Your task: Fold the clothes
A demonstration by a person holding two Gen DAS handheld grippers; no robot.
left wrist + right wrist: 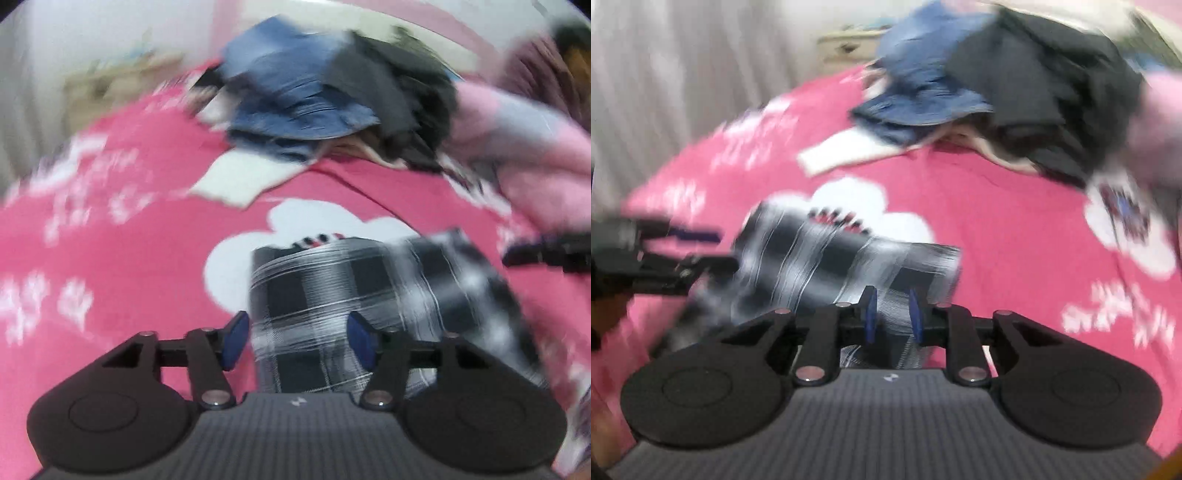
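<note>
Both views are heavily smeared by motion blur. In the left wrist view, the left gripper is seen at the bottom centre with its blue pads standing wide apart; the black-and-white checked garment lies between and beyond them, and no pad is seen pressing on it. This folded garment is spread across the lower middle and lower right of the frame on a pink bedspread printed with white shapes. In the upper middle a pile of clothes is heaped, with blue denim to the left and dark grey cloth to the right; a white piece lies just below it. A pale pink garment is seen at the upper right.

In the right wrist view, the right gripper is shown at the bottom centre with its jaws narrow. An edge of the checked garment runs into the gap, but whether it is pinched cannot be told through the blur. The left gripper is visible at the left edge, at the garment's other end.
</note>
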